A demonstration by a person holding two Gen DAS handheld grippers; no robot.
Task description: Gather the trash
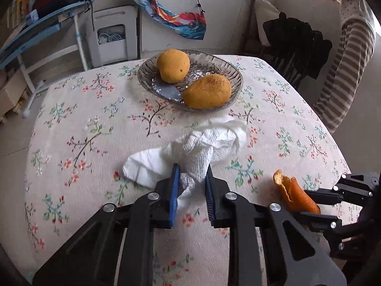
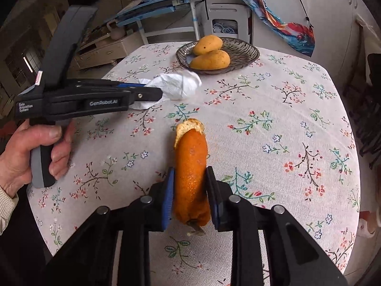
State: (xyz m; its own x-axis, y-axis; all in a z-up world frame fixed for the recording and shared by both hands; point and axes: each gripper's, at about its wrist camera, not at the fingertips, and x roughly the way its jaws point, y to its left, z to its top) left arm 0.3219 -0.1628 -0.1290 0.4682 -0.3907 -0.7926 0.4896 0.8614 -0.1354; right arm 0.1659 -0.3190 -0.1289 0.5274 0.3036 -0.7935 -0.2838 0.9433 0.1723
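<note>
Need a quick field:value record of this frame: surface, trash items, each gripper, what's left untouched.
surface: table with floral cloth
trash 1: crumpled white paper towel, lying on the cloth
trash 2: orange peel
left gripper: shut on the paper towel's near end
right gripper: shut on the orange peel
untouched: glass dish at the far side, holding two mangoes
bin: none in view
bystander: a person in striped clothes stands beyond the table
</note>
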